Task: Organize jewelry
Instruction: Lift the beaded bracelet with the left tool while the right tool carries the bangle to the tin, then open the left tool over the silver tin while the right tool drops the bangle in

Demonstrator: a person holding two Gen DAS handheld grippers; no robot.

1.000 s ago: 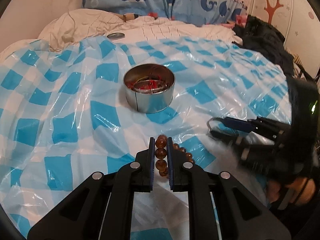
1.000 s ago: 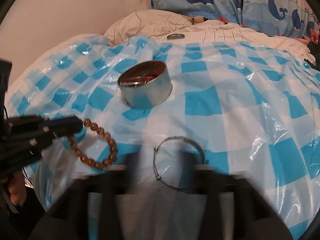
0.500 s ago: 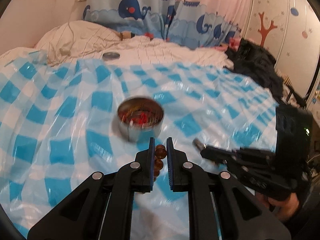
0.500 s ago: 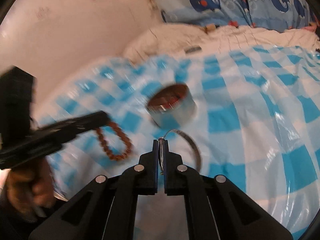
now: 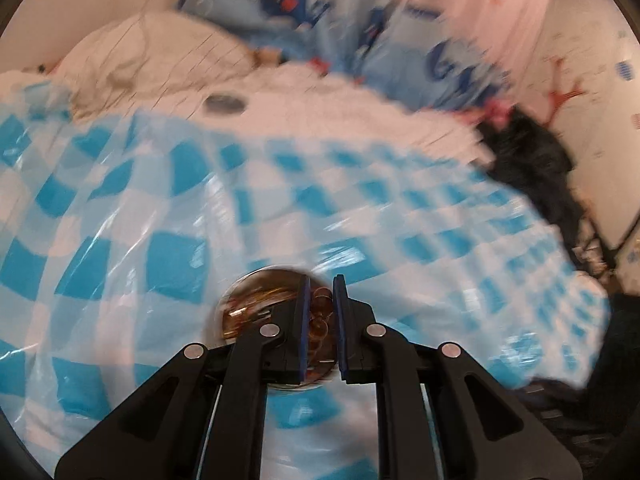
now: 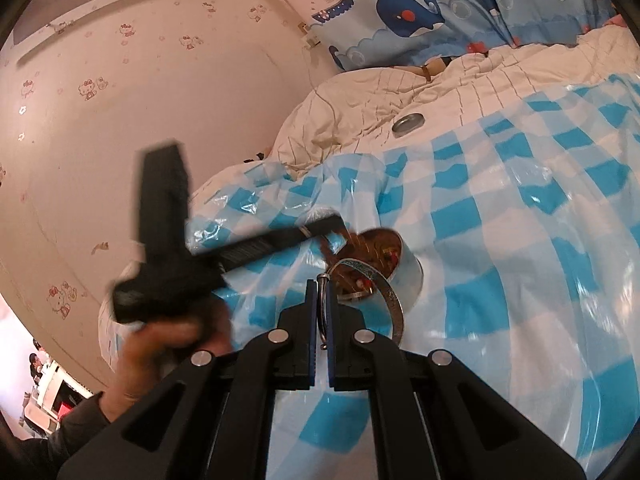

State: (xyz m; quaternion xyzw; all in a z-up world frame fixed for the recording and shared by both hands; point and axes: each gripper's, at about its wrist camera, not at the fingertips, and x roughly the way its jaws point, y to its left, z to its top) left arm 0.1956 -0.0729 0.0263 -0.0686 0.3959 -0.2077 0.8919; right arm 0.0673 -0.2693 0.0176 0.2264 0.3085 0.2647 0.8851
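My left gripper point(image 5: 320, 292) is shut on a brown bead bracelet point(image 5: 320, 320) and holds it right over the round metal tin point(image 5: 248, 304), which shows blurred below the fingers. In the right wrist view the left gripper point(image 6: 332, 226) reaches over the tin point(image 6: 404, 272) with the beads point(image 6: 326, 250) hanging at the tin's rim. My right gripper point(image 6: 320, 288) is shut on a thin silver bangle point(image 6: 394, 304), held just in front of the tin. The tin holds other jewelry with red pieces.
The tin stands on a blue-and-white checked plastic sheet point(image 6: 520, 240) spread over a bed. The tin's lid point(image 6: 407, 123) lies on the cream quilt behind. Whale-print pillows point(image 6: 440, 12) line the back. Dark clothes point(image 5: 532, 160) lie at the right.
Both grippers rose from the sheet and moved to the tin, the left with the bead bracelet, the right with the silver bangle it took hold of a second ago.
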